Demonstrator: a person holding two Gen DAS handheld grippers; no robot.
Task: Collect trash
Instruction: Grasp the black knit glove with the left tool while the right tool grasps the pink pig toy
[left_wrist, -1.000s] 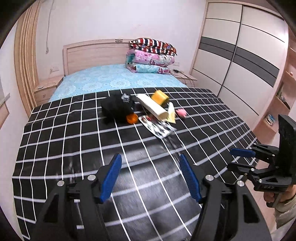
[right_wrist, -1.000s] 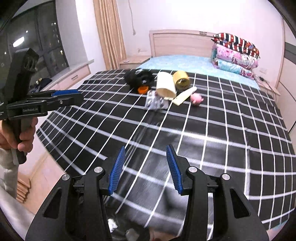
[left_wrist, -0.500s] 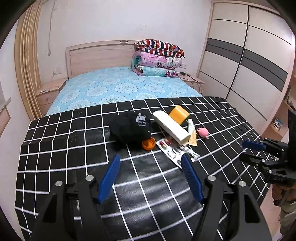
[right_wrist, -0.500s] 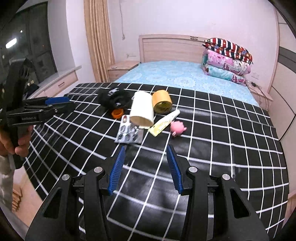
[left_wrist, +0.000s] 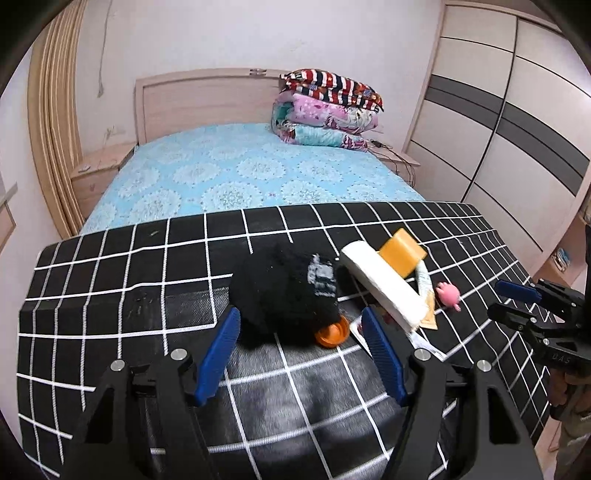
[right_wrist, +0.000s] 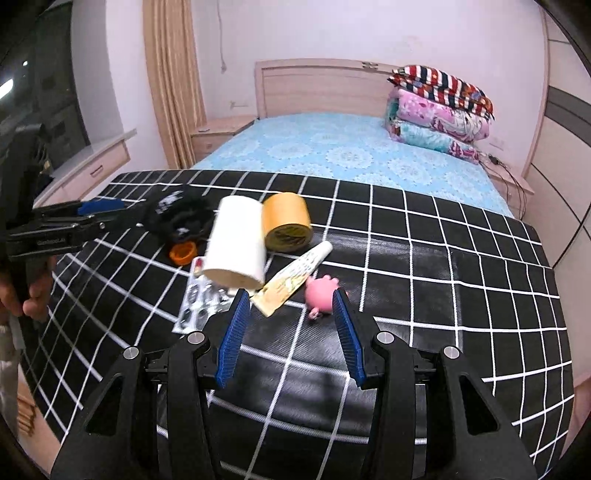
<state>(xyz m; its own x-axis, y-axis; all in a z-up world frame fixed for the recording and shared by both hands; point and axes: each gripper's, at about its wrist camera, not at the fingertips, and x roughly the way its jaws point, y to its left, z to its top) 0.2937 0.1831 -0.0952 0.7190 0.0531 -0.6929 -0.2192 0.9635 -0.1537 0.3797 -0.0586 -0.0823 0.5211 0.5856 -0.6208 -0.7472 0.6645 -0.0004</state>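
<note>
Bed (left_wrist: 236, 177), foot half covered by a black sheet with white grid lines (right_wrist: 461, 258); litter clustered on it.

Black cloth item (left_wrist: 280, 291): crumpled, with a white-printed patch; its shape is hard to make out, and it overlaps an orange cap (left_wrist: 332, 334), partly hidden in the left wrist view.

White paper roll (right_wrist: 236, 247): lying down, long axis running toward the headboard, open end nearest the right wrist camera. It covers part of a blister pack (right_wrist: 197, 299), whose contents are blurred.

Yellow tape roll (right_wrist: 286, 221): on its side, touching the white roll, open face toward the right wrist camera.

Squeezed tube (right_wrist: 295, 273): flattened, cream-coloured, lying diagonally, flat end toward the foot of the bed; print unreadable.

Pink pig toy (right_wrist: 321, 291): just beside the tube.

Left tool (left_wrist: 299, 332): fingers spread, empty, in front of the black cloth.

Right tool (right_wrist: 290, 314): fingers spread, empty, framing the tube's flat end and the pig.
</note>
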